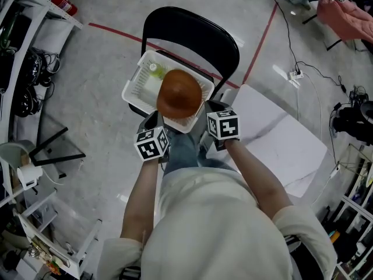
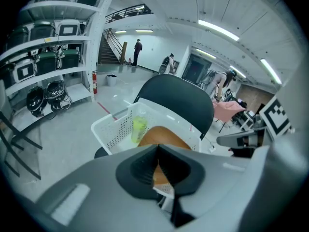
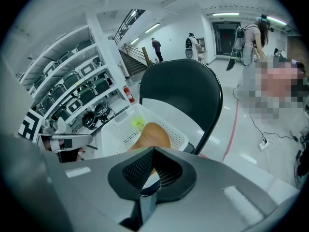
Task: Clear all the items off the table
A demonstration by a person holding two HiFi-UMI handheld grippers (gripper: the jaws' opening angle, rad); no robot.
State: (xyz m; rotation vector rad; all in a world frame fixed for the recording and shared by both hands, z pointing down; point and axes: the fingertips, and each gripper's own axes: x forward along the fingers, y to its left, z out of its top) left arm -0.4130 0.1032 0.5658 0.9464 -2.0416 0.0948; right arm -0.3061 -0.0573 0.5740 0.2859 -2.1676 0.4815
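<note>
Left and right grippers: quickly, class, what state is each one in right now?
Left gripper: closed, jaws together, holding nothing.
Right gripper: closed, jaws together, holding nothing.

The head camera looks steeply down over the left claw point(image 1: 156, 121) and right claw point(image 1: 211, 111). Each claw's own camera peers close along its jaws. All three views share the white basket point(image 1: 135, 80) just ahead of the claws.

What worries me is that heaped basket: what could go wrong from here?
The brown bowl rides above the white basket's rim and could slide off if the basket tilts. The basket sits on a black chair; a nudge from the shut left gripper or right gripper by its near rim might tip it.
</note>
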